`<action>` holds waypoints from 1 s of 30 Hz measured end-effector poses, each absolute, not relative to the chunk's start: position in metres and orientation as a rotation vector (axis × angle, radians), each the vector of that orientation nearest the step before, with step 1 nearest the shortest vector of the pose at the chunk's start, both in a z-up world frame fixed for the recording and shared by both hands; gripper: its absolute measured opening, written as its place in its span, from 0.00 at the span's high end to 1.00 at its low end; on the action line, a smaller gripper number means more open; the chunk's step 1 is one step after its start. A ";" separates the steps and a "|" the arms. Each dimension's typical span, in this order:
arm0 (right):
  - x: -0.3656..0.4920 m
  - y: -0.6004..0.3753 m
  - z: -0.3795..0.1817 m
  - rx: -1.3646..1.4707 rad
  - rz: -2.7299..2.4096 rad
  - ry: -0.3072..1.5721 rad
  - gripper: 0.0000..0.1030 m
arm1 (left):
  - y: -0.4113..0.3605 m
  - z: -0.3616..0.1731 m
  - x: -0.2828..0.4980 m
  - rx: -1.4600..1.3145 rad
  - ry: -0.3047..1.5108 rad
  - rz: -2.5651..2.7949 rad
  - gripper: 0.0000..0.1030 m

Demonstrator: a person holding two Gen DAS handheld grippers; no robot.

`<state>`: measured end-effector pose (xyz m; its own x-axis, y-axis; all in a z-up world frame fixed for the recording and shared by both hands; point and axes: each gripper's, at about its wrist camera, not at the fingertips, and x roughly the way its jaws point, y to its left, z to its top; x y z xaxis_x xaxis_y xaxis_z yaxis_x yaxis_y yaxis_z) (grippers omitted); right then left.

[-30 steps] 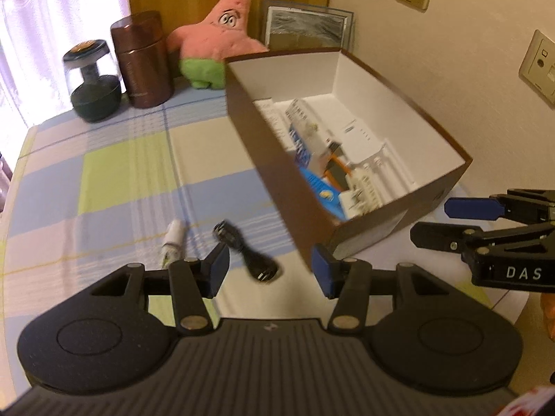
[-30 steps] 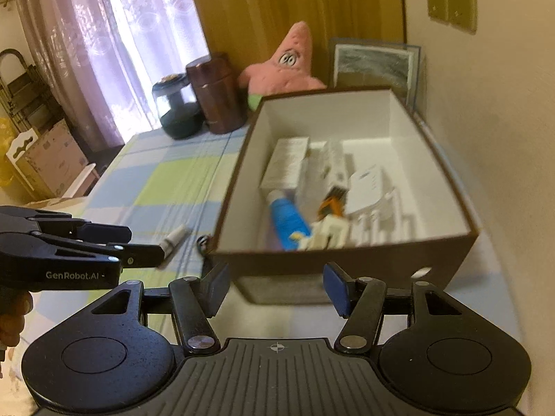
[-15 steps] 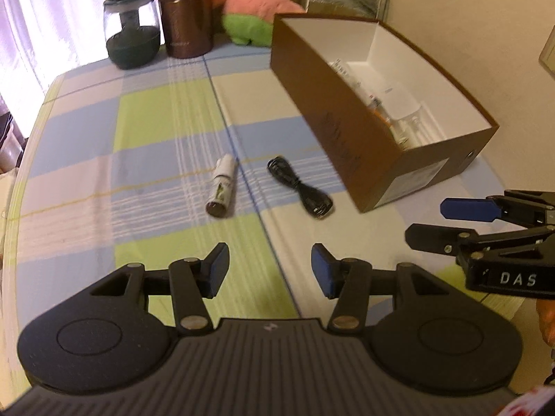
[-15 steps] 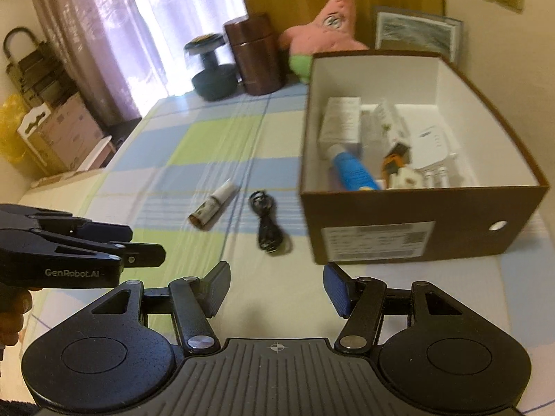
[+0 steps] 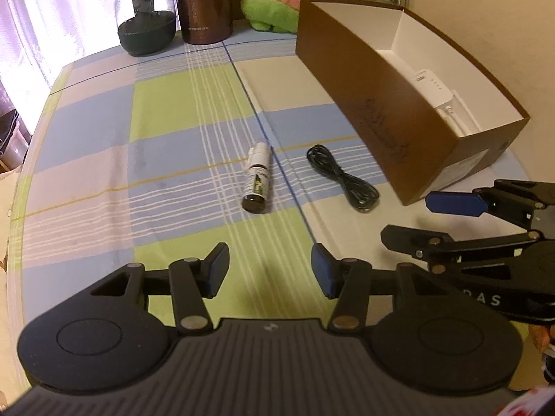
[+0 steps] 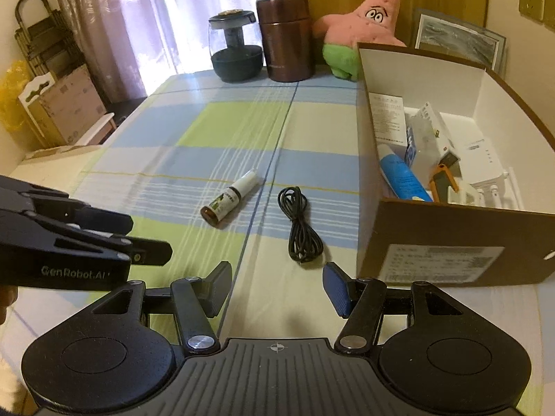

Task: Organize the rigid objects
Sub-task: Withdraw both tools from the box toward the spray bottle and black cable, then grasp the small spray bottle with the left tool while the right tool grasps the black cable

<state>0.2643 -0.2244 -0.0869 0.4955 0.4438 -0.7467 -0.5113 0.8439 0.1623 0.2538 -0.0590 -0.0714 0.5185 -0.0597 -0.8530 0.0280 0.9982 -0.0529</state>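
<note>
Two loose things lie on the checked cloth of the worktop [image 6: 194,145]: a small bottle [image 6: 229,197] on its side, white cap pointing away, dark base nearer the cameras, and just right of it a coiled black cable [image 6: 300,228]. They sit near each other but apart, with a blue seam line of the cloth running between them. Right of the cable stands an open brown cardboard box [image 6: 451,239], white inside, holding a blue tube, white cartons, an orange-trimmed item and a white device with prongs.

Both tongs hover over the near edge of the cloth, short of the bottle and cable. Left tongs [image 5: 270,270] stand partly apart with nothing between the blue pads; right tongs [image 6: 276,289] are spread wider, also empty. Each shows in the other's view at the side.

At the far end stand a glass jar with a dark base [image 6: 234,46], a brown canister [image 6: 286,38], a pink star plush [image 6: 364,27] and a framed picture [image 6: 458,40] against the wall.
</note>
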 end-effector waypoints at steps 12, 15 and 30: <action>0.295 -0.192 -0.113 -0.136 0.502 0.877 0.63 | -0.041 -0.098 0.287 -0.011 1.035 -0.098 0.54; 0.303 -0.186 -0.117 -0.153 0.480 0.872 0.65 | -0.041 -0.104 0.299 0.005 1.027 -0.123 0.54; 0.325 -0.163 -0.145 -0.274 0.414 0.872 0.66 | -0.045 -0.134 0.346 0.095 1.033 -0.195 0.64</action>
